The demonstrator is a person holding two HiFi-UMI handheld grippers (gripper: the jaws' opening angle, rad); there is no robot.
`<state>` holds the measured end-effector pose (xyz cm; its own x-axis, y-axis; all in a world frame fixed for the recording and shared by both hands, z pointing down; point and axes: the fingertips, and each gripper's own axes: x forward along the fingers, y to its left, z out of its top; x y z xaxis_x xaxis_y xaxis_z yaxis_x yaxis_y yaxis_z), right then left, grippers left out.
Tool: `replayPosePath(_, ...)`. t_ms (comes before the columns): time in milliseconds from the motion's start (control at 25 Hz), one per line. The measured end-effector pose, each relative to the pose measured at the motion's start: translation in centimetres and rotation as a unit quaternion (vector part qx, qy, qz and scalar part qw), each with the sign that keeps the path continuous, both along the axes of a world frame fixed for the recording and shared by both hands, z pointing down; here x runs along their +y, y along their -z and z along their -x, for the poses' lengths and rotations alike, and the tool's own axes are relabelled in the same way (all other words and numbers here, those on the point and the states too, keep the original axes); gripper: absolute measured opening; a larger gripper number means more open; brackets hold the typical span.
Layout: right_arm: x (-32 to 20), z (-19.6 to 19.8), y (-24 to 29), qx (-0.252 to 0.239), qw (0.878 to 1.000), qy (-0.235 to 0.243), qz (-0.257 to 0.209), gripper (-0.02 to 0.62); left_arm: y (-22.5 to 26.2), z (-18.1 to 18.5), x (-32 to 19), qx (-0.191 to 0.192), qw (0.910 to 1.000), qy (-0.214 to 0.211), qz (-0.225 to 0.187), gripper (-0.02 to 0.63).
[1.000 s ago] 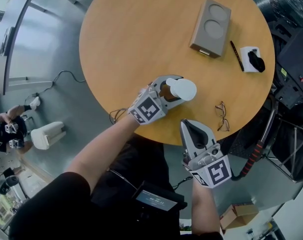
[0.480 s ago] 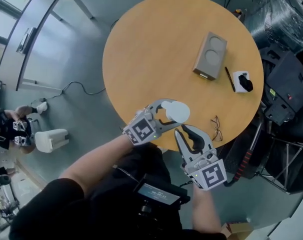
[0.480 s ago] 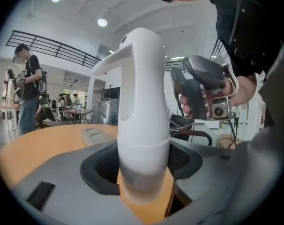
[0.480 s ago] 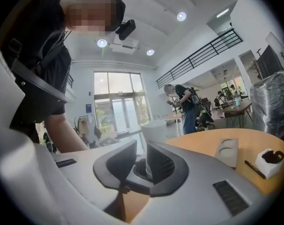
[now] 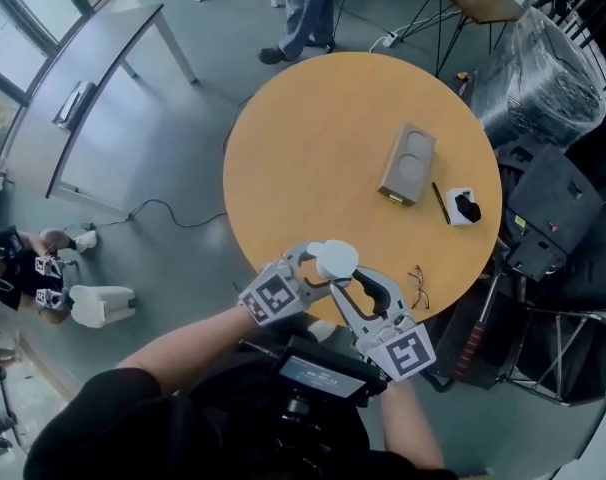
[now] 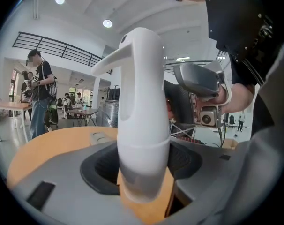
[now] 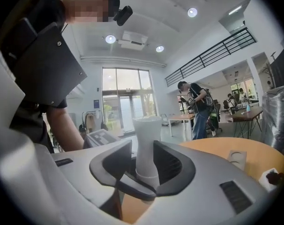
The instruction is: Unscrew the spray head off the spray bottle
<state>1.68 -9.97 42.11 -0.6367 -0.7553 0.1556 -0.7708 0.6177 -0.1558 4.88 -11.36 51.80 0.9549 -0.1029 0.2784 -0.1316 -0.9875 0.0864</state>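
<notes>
You've raised the amber plastic spray bottle [image 6: 149, 209] clear of the round wooden table [image 5: 313, 148], with your left gripper [image 5: 311, 268] clamped on it. Your right gripper [image 7: 144, 170] has just been opening. Its jaws now straddle the white spray head [image 7: 146, 139] without pressing, so I judge the unscrewing hasn't started. I can't tell what's in the bottle.

A round wooden table [image 5: 313, 148] bears toward its right a tan block with two round recesses [image 5: 407, 164], a dark pen [image 5: 438, 201] just beside it and, right of the pen, a small white pad [image 5: 453, 197] carrying a black object [image 5: 469, 209], while eyeglasses [image 5: 417, 286] lie at the near right edge. Past the far edge stands a person in jeans [image 5: 308, 13] (only the legs show). To the left are a long grey table [image 5: 93, 88], a loose cable [image 5: 173, 211] and a white appliance [image 5: 101, 303], and at the far right a bulky load wrapped in film [image 5: 548, 68].
</notes>
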Motion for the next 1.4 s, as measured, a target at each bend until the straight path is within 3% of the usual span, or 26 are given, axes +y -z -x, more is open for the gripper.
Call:
replayPosePath(520,-0.5,1.1,4.5,0.009,1.000,-0.007,-0.015,0.212,5.5,1.6,-0.4,-0.020,0.9997,0.015,0.003,0.304)
replayPosePath(800,-1.6,0.0,2.8,0.018,1.000,-0.006,-0.023,0.279,6.6,0.7,-0.2,-0.031,0.9986,-0.007,-0.044,0.305)
replayPosePath(1120,-2.9,-1.4,0.5,0.031,0.999,-0.005,-0.033,0.282,6.9,-0.2,-0.2,-0.047,0.9977,-0.018,-0.046,0.304)
replayPosePath(1200,-3.2,-0.9,1.6,0.027,0.999,-0.001,-0.038,0.213,7.3,-0.3,-0.1,-0.046,0.9978,-0.019,-0.045,0.304)
replayPosePath(1400,-3.8,2.1,7.8,0.001,0.998,0.024,-0.054,0.204,8.1,0.5,0.2,-0.040,0.9969,-0.037,-0.057,0.304)
